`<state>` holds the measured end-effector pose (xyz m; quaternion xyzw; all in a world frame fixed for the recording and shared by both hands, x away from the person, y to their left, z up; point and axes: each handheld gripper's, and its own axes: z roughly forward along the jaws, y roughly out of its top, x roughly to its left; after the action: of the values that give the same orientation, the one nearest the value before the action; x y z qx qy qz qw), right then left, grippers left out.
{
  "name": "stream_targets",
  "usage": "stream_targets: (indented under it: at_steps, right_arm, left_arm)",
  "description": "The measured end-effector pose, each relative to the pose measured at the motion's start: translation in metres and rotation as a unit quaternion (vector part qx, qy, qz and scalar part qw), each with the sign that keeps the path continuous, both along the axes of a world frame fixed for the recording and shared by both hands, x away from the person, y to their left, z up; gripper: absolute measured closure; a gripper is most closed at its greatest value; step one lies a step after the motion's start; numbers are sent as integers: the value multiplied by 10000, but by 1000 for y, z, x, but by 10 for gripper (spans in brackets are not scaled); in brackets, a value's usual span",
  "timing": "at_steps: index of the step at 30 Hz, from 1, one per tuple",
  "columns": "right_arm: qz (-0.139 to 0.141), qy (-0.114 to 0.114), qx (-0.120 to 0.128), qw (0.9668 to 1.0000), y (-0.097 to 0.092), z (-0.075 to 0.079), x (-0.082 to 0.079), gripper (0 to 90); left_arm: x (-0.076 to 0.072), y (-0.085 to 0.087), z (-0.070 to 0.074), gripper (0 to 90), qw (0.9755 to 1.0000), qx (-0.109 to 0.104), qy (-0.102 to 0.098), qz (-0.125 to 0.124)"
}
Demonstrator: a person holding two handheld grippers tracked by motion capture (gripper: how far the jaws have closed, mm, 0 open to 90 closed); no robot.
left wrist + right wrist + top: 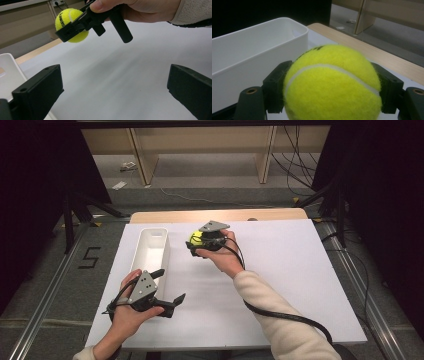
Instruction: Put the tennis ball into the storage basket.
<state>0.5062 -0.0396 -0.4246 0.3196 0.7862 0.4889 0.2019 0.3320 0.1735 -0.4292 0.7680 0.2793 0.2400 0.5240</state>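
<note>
A yellow tennis ball [195, 239] is clamped between the jaws of my right gripper [196, 241], held above the white board just right of a long white bin [150, 251]. In the right gripper view the ball [332, 82] sits between both jaws, with the bin [249, 57] close behind on the left. The left gripper view shows the ball [71, 25] lifted clear of the surface. My left gripper [169, 291] stands open near the board's front left, beside the bin's near end, with nothing between its jaws.
The white board [280, 270] covers a wooden table [220, 215]. Wooden shelving legs [142, 155] and loose cables [300, 170] are on the floor beyond. A black cable [280, 315] trails from the right gripper along the sleeve.
</note>
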Motion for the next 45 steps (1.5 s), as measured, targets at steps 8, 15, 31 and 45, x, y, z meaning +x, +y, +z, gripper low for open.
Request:
stream_targets:
  at_steps: [8,15,31,45]
  right_arm:
    - [31,-38,15,10000,2,3,-2,267]
    - [77,-62,29,9999,4,6,-4,267]
    - [157,-134,69,9998,8,12,-9,267]
    - [237,-164,87,9995,11,16,-12,267]
  left_arm:
    - [0,0,0,0,10000,16,-14,2]
    - [0,0,0,0,10000,-1,4,4]
    - [0,0,0,0,10000,6,-3,3]
    - [0,0,0,0,10000,16,-18,5]
